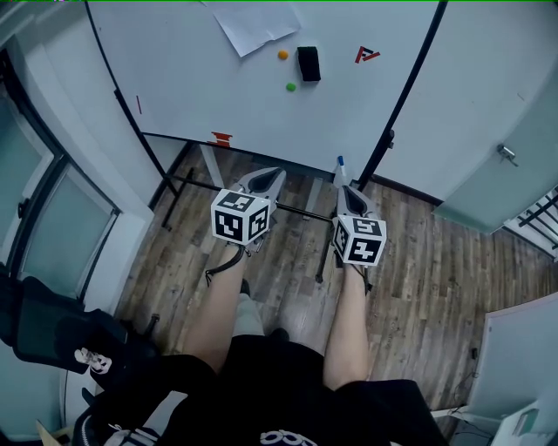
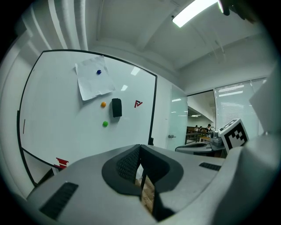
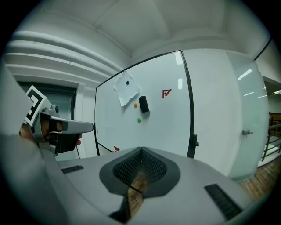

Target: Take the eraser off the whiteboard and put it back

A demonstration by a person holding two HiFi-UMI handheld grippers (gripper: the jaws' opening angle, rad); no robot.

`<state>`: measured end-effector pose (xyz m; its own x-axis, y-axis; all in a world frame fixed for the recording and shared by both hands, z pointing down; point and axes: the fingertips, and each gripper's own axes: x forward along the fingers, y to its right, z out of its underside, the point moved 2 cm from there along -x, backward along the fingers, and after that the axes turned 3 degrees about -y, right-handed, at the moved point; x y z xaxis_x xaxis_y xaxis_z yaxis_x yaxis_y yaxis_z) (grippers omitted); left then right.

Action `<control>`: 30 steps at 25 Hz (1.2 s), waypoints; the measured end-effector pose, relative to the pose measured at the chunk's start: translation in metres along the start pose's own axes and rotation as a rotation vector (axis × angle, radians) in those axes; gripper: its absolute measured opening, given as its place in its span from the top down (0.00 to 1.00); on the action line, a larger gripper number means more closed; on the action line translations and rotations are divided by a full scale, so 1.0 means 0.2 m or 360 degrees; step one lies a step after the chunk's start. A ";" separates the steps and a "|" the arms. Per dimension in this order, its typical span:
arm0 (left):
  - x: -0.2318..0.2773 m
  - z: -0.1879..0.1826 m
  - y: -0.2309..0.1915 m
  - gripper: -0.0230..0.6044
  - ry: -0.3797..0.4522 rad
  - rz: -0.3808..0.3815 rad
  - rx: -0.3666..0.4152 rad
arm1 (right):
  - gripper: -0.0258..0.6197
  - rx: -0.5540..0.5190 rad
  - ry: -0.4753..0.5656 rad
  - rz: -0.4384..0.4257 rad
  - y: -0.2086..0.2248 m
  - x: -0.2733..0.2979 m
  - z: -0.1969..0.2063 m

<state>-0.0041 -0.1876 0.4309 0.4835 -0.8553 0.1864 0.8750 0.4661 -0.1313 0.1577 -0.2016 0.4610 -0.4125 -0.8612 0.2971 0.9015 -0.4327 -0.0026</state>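
Note:
The black eraser (image 1: 308, 64) sticks to the whiteboard (image 1: 192, 78), right of an orange magnet (image 1: 282, 54) and a green magnet (image 1: 291, 87). It also shows as a dark block in the left gripper view (image 2: 116, 107) and the right gripper view (image 3: 143, 104). My left gripper (image 1: 268, 179) and right gripper (image 1: 348, 193) hang side by side over the wooden floor, well short of the board and pointing at it. The left gripper (image 2: 140, 147) has its jaws closed together with nothing in them. The right gripper (image 3: 141, 150) is shut and empty too.
A sheet of paper (image 1: 253, 24) is pinned at the board's top, and a red mark (image 1: 367, 55) sits right of the eraser. A small red item (image 1: 221, 138) lies at the board's lower edge. The stand's legs (image 1: 187, 181) cross the floor. A door with a handle (image 1: 506, 153) stands right; a black bag (image 1: 52, 327) left.

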 end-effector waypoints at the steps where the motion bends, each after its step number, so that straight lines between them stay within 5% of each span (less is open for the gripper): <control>1: -0.01 0.01 0.01 0.93 -0.0005 -0.0004 -0.0006 | 0.92 0.0017 -0.0007 -0.0008 0.00 -0.01 0.02; 30: -0.14 0.18 0.04 0.93 -0.0069 -0.0022 -0.0081 | 0.92 0.0053 -0.0106 -0.0081 -0.09 -0.11 0.25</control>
<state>-0.0101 -0.1510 0.4602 0.4733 -0.8503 0.2303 0.8795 0.4414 -0.1777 0.1571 -0.1626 0.5018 -0.4492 -0.8183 0.3588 0.8840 -0.4653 0.0454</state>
